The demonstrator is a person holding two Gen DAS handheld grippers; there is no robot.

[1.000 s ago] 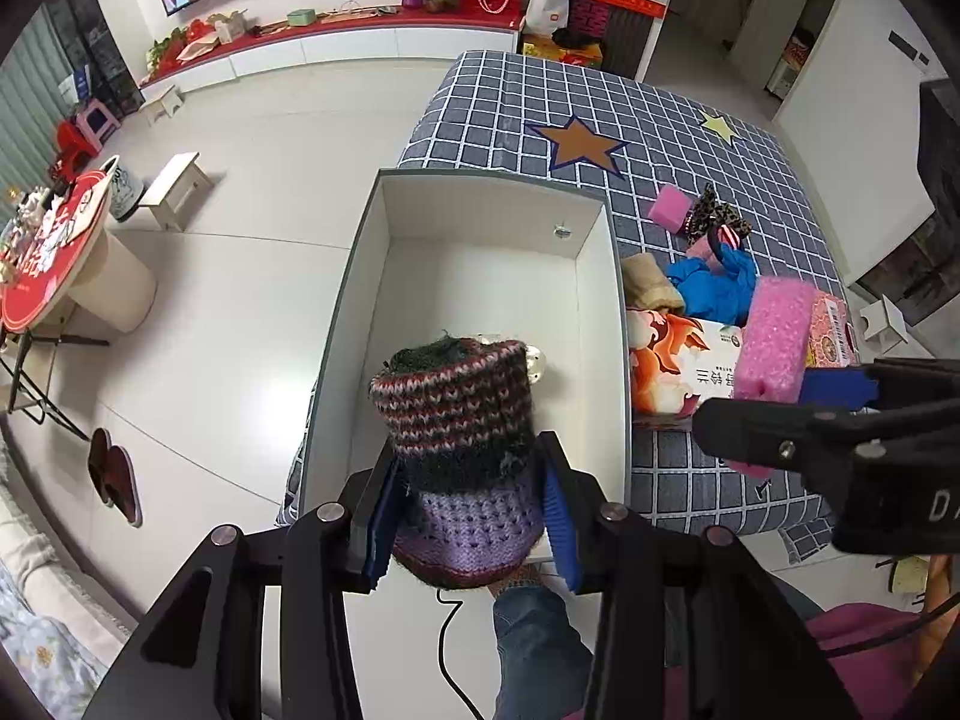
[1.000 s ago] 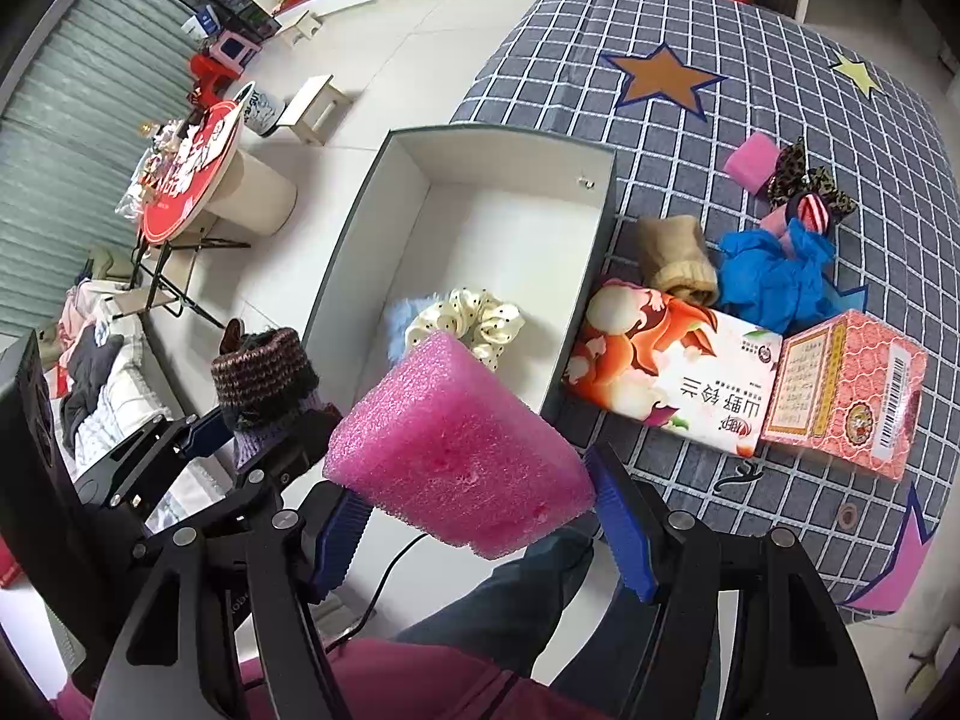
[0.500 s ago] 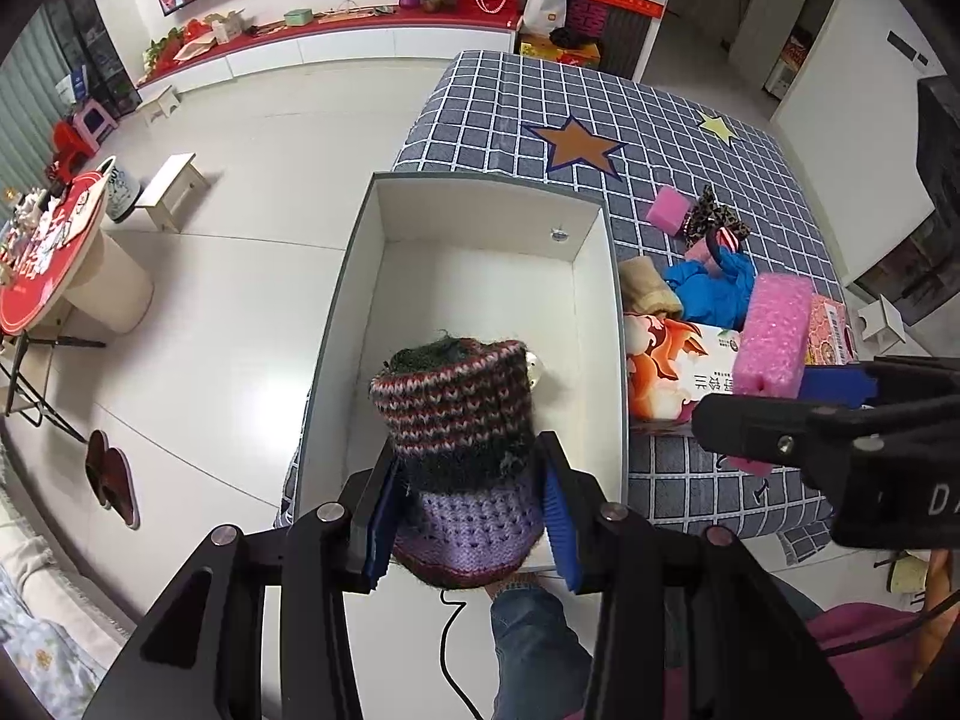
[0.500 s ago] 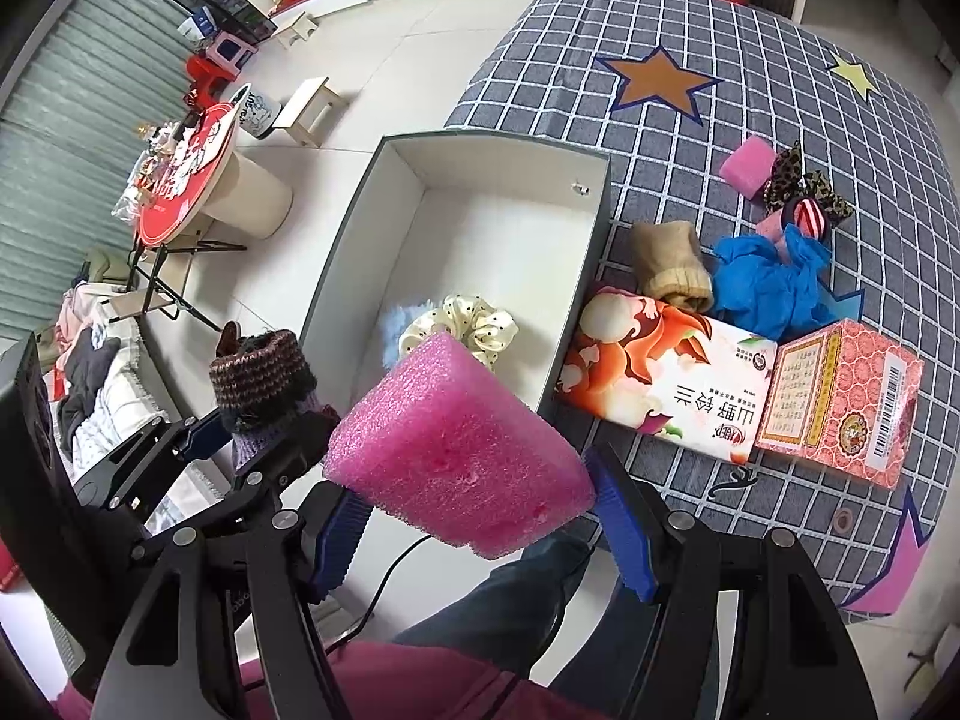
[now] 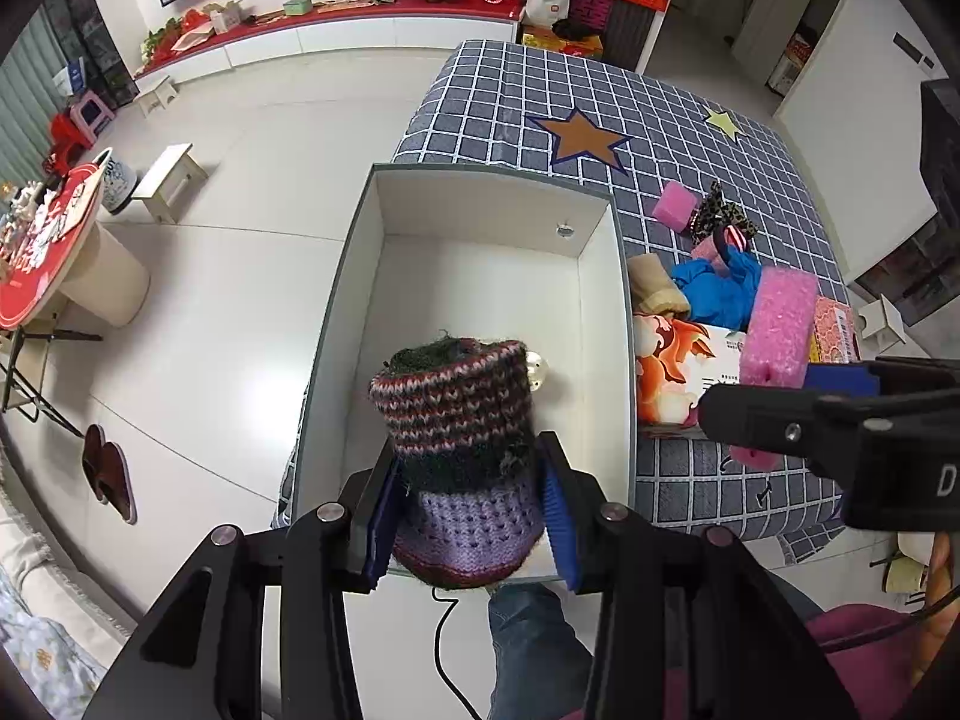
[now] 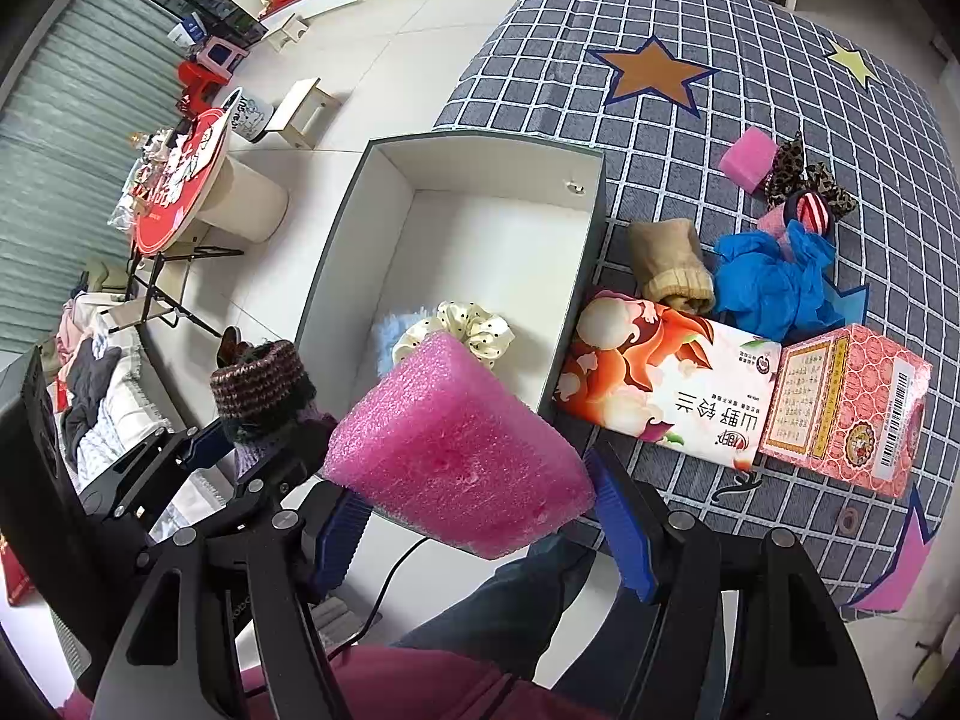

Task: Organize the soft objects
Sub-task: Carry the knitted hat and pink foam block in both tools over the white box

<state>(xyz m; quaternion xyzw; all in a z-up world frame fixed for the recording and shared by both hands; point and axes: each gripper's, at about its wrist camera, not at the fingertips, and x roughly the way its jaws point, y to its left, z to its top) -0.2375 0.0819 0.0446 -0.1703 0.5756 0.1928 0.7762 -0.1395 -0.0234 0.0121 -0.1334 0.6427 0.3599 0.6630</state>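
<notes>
Gripping a knitted hat (image 5: 462, 456) in the left gripper (image 5: 471, 525) jaws and a pink foam block (image 6: 462, 450) in the right gripper (image 6: 480, 516) jaws, both near the storage box's (image 5: 624, 324) front edge, either could spill onto the floor if released short.

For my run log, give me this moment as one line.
left gripper: shut on knitted sock | right gripper: shut on pink foam block | white box: holds scrunchie

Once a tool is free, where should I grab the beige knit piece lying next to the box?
Take the beige knit piece across its narrower plain end, away from the thick ribbed cuff, coming straight down. It lies flat on the checked cloth, boxed in by the white box, the tissue pack and the blue cloth.
</notes>
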